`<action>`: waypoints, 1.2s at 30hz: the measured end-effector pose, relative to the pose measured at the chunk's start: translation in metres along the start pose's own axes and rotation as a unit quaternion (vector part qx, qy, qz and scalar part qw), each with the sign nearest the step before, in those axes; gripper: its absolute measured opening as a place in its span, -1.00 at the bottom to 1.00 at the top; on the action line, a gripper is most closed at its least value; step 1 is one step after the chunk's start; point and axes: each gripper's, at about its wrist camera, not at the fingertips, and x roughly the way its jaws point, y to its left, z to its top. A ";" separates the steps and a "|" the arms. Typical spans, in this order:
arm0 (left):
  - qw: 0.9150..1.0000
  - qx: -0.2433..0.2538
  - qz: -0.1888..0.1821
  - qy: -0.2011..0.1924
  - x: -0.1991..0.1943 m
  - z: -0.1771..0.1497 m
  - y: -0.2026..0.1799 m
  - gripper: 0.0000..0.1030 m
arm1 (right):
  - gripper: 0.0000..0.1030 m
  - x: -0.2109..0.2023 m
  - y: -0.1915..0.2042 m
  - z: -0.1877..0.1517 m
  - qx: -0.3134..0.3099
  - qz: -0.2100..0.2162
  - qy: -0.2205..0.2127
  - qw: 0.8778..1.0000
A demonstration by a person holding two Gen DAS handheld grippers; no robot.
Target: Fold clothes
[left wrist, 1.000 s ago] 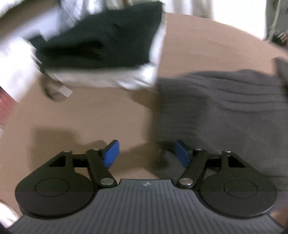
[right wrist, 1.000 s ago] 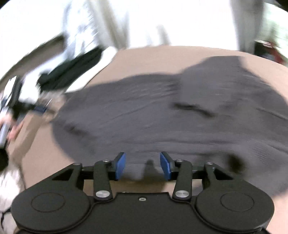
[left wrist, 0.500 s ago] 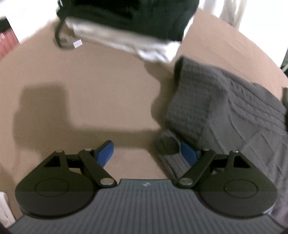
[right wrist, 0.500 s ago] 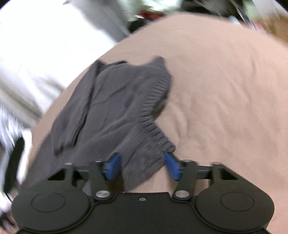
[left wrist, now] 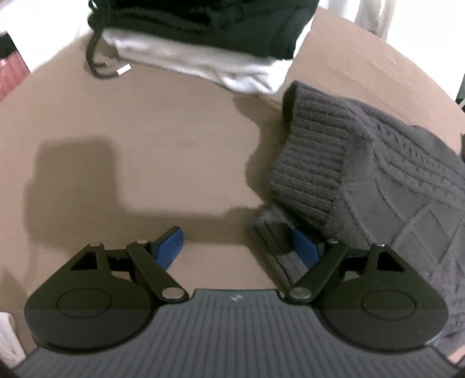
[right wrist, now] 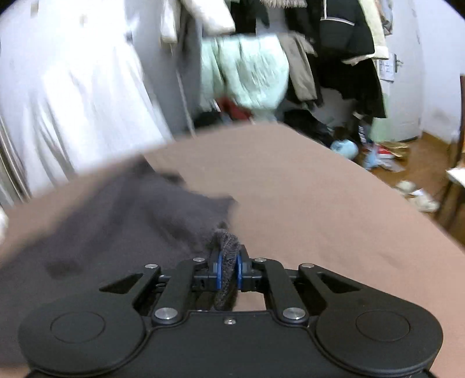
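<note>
A dark grey cable-knit sweater [left wrist: 392, 180] lies on the brown bed cover, filling the right side of the left wrist view. Its ribbed cuff [left wrist: 279, 241] rests against the inner face of the right blue pad of my left gripper [left wrist: 237, 247], which stands open low over the cover. In the right wrist view my right gripper [right wrist: 227, 269] is shut on a bunched edge of the same grey sweater [right wrist: 122, 221], which trails away to the left, blurred.
A stack of folded clothes, black [left wrist: 203, 20] over white [left wrist: 209, 64], sits at the far side with a black drawstring [left wrist: 98, 64] hanging out. Hanging clothes [right wrist: 319, 52] and floor clutter [right wrist: 377, 151] lie beyond the bed edge. Bare brown cover [right wrist: 334, 209] stretches right.
My right gripper closed on the sweater's edge and swung to face the room. My left gripper moved in closer over the ribbed cuff, still open.
</note>
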 end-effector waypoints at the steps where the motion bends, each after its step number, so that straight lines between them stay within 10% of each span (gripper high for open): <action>1: 1.000 0.004 -0.001 0.004 0.001 -0.001 -0.002 0.59 | -0.81 0.011 -0.005 -0.008 0.001 0.003 0.020 1.000; 10: 0.998 0.060 -0.034 -0.003 0.011 -0.006 -0.028 0.87 | -0.72 0.050 0.005 -0.033 0.016 -0.008 0.063 0.998; 12: 0.991 0.124 -0.028 -0.039 0.005 -0.010 -0.046 -0.54 | -0.60 0.047 -0.003 -0.035 0.024 0.002 0.065 0.998; 16: 0.972 0.168 0.011 -0.166 -0.057 -0.025 -0.065 -0.80 | -0.43 0.036 -0.019 -0.042 0.054 0.041 0.068 0.995; 25: 0.976 0.174 0.052 -0.121 -0.089 -0.051 -0.053 -0.79 | -0.27 0.036 -0.019 -0.033 0.021 0.080 0.106 0.991; 28: 0.975 0.188 0.052 -0.110 -0.093 -0.051 -0.068 -0.65 | -0.17 0.029 -0.023 -0.016 0.026 0.069 0.092 0.993; 30: 0.974 0.198 0.052 -0.102 -0.095 -0.050 -0.077 -0.13 | -0.07 0.026 -0.030 0.001 0.050 0.086 0.076 0.992; 36: 0.960 0.245 -0.106 -0.085 -0.083 -0.033 -0.177 0.28 | 0.18 0.061 -0.044 0.058 0.125 0.134 0.068 0.981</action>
